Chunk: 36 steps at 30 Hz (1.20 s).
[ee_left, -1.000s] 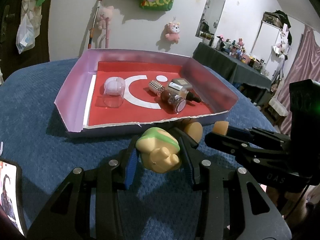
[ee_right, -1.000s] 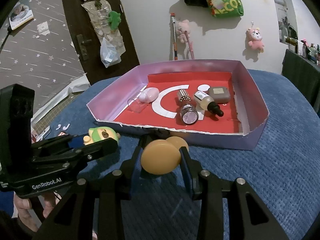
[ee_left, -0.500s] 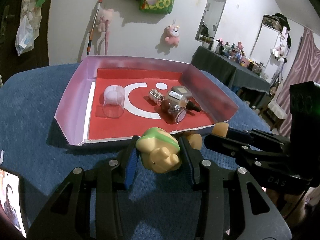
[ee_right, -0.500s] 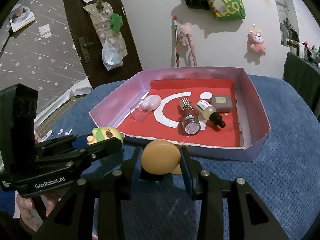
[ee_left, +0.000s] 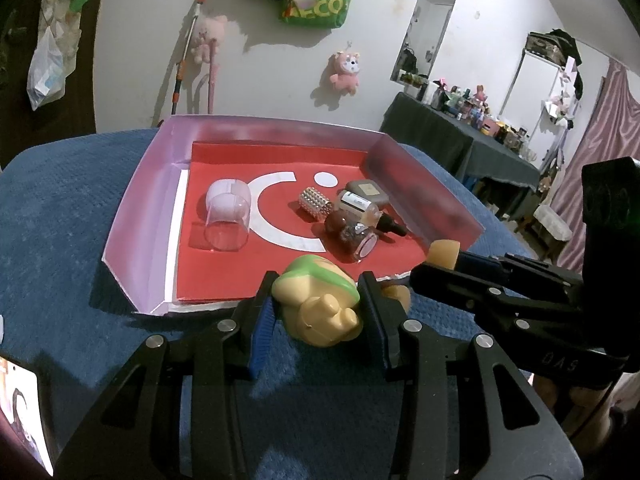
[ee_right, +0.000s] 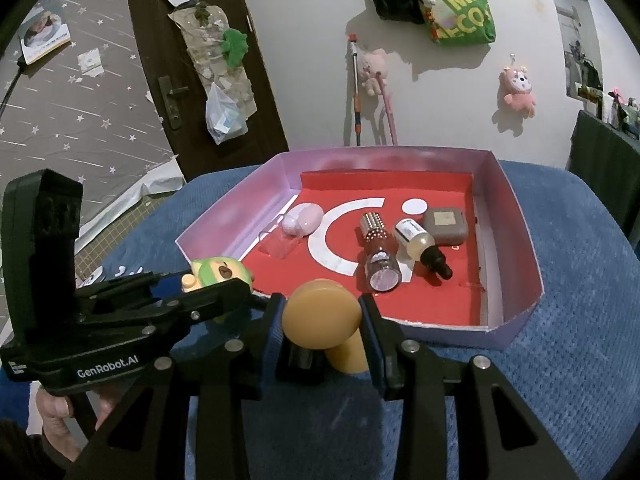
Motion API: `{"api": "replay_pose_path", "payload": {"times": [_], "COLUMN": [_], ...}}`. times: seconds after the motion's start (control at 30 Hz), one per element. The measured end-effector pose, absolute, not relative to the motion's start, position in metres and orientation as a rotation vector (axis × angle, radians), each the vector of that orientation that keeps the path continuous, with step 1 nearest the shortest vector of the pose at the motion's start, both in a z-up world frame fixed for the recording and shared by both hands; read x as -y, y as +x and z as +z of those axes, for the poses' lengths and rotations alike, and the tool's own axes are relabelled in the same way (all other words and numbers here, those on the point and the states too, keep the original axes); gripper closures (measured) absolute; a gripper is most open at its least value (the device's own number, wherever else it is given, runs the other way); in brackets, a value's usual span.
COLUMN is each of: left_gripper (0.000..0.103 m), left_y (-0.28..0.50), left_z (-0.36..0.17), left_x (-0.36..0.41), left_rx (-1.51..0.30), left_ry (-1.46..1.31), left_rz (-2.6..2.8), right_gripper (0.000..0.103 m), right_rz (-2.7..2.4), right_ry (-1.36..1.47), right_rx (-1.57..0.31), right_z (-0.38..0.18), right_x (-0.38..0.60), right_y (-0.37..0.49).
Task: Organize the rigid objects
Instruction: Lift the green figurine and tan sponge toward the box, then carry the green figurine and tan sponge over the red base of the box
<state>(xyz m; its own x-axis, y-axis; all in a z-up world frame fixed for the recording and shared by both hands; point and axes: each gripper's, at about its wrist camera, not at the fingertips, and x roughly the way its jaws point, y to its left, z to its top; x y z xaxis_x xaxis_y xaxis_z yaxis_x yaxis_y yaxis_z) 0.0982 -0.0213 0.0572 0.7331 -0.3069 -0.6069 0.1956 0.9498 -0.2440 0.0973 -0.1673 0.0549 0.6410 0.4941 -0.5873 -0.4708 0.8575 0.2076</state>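
Jaws clamped on both sides: the left gripper (ee_left: 316, 312) pinched a green-capped tan toy figure (ee_left: 318, 304), the right gripper (ee_right: 322, 320) squeezed a tan rubbery mushroom-shaped piece (ee_right: 320, 316), both hovering over the blue textured surface (ee_right: 560, 380) at the near wall of the pink-walled, red-floored cardboard tray (ee_left: 136, 200).

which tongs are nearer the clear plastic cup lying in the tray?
Left. The left tongs, gripping the green-capped toy figure, sit at the tray's near edge just right of the clear plastic cup. The right tongs, holding the tan mushroom-shaped toy, are further right.
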Motion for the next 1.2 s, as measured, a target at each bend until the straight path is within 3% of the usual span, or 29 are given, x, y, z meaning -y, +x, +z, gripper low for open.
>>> {"api": "replay_pose_path", "payload": {"times": [1.2], "left_gripper": [0.065], "left_y": [0.151], "left_z": [0.031], "left_x": [0.006], "left_rx": [-0.846], "left_ry": [-0.196], "left_rz": [-0.256], "right_gripper": [0.063], "right_rz": [0.622], "right_ry": [0.063], "right_rx": [-0.867], "right_z": [0.027], "right_x": [0.148], "right_y": [0.168]}}
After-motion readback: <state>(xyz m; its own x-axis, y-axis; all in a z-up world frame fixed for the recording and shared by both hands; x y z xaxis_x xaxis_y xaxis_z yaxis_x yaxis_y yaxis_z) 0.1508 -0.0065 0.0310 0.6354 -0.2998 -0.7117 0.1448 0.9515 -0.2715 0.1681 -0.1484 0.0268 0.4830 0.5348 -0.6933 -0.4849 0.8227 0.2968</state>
